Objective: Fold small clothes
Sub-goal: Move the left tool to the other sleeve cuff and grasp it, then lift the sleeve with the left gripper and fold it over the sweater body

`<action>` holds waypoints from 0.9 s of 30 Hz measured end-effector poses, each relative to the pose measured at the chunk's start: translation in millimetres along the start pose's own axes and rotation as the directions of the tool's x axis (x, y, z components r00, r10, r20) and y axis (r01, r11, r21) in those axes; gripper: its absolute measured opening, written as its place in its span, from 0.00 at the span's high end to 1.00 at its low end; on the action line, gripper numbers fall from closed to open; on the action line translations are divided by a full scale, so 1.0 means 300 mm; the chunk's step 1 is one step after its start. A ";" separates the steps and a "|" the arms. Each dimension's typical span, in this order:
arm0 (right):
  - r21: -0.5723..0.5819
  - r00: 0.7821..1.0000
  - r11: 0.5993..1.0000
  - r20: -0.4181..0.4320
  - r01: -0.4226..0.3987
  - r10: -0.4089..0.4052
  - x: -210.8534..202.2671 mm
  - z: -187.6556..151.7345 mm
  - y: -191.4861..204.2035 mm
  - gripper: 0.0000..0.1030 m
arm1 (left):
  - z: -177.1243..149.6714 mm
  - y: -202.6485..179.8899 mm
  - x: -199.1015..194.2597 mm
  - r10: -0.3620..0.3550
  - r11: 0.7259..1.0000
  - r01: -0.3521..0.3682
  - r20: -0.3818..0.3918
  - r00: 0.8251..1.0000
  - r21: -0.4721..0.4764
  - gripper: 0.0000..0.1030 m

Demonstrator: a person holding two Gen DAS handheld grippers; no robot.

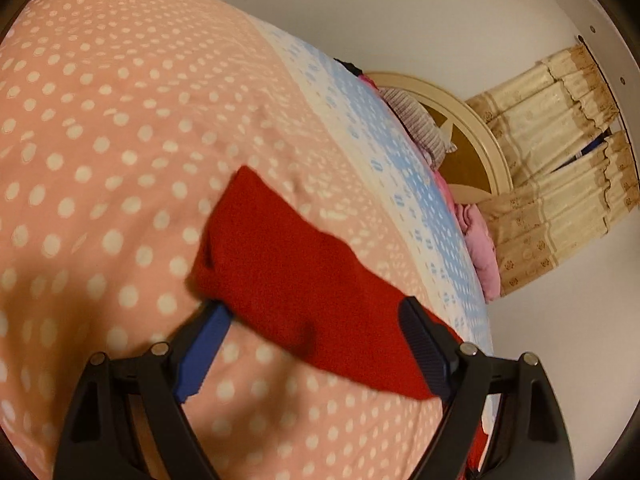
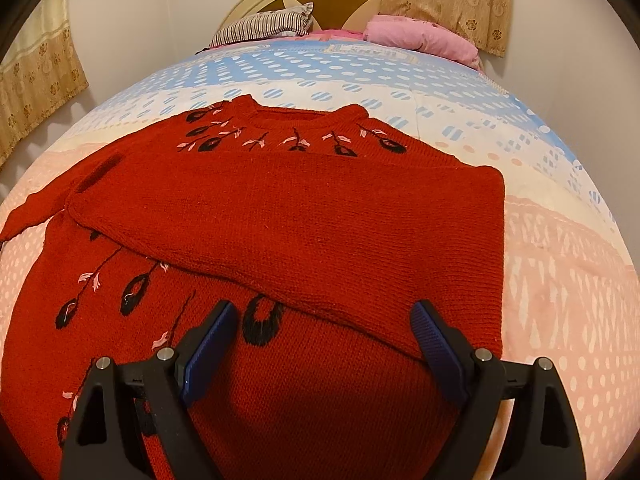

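The red sweater (image 2: pixel 280 216) lies flat on the bed (image 2: pixel 560 264), one sleeve folded across; thick, floppy knit, best pinched at an edge; my left gripper (image 1: pixel 316 316) and right gripper (image 2: pixel 324 320) hover with jaws spread, empty.

Both handheld black plastic grippers, left gripper (image 1: pixel 310 312) and right gripper (image 2: pixel 324 316), carry ribbed blue pads on their fingers (image 2: pixel 210 350) and round silver screws (image 2: pixel 483 354) at the joints.
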State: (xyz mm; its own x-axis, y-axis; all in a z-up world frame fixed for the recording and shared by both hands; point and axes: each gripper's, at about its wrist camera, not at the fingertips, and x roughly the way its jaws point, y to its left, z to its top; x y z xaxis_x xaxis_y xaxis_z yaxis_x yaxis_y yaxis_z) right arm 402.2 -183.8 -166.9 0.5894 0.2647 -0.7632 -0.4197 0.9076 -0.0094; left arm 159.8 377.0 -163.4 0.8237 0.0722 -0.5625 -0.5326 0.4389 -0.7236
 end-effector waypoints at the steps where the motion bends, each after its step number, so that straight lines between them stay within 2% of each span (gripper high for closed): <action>1: -0.001 1.000 1.000 0.000 0.001 -0.001 -0.001 0.000 0.001 0.13 | 0.006 0.000 0.002 -0.002 1.000 0.002 0.006 1.000 -0.002 0.15; 5: -0.002 1.000 1.000 0.002 0.004 -0.004 -0.002 -0.001 0.000 0.13 | 0.027 -0.007 0.024 0.024 0.999 -0.025 0.039 0.999 0.022 0.16; 7: -0.002 1.000 1.000 0.004 0.008 -0.008 -0.003 -0.001 0.001 0.13 | 0.029 -0.008 0.024 0.042 0.998 -0.044 0.050 0.998 0.037 0.22; 9: -0.003 1.000 1.000 0.005 0.012 -0.012 -0.005 -0.001 0.002 0.13 | 0.031 -0.006 0.024 0.053 0.997 -0.056 0.056 0.997 0.052 0.39; 11: -0.004 1.000 1.000 0.007 0.015 -0.015 -0.005 -0.001 0.003 0.13 | 0.030 0.004 0.035 0.050 0.997 -0.052 0.025 0.998 0.063 0.95; 14: -0.004 1.000 1.000 0.007 0.015 -0.015 -0.006 -0.002 0.002 0.13 | 0.028 -0.001 0.032 0.072 0.992 -0.075 0.026 0.997 0.102 0.96; 17: -0.004 1.000 1.000 0.008 0.015 -0.015 -0.006 -0.002 0.002 0.13 | 0.035 -0.029 0.005 0.047 0.990 -0.051 0.033 0.998 0.134 0.96; 22: -0.001 1.000 1.000 0.009 0.013 -0.013 -0.008 -0.003 0.001 0.13 | 0.061 -0.138 -0.041 0.003 0.976 -0.016 0.062 0.998 0.215 0.96; 27: -0.002 1.000 1.000 0.009 0.013 -0.013 -0.007 -0.003 0.000 0.13 | 0.077 -0.247 -0.064 -0.053 0.967 0.034 0.069 0.996 0.252 0.96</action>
State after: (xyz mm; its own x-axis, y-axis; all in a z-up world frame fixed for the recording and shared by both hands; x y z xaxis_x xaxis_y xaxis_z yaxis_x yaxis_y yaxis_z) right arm 400.3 -184.6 -165.7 0.6008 0.2554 -0.7575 -0.4131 0.9105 -0.0207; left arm 187.9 363.8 -89.5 0.8620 0.1107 -0.4946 -0.4384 0.6526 -0.6180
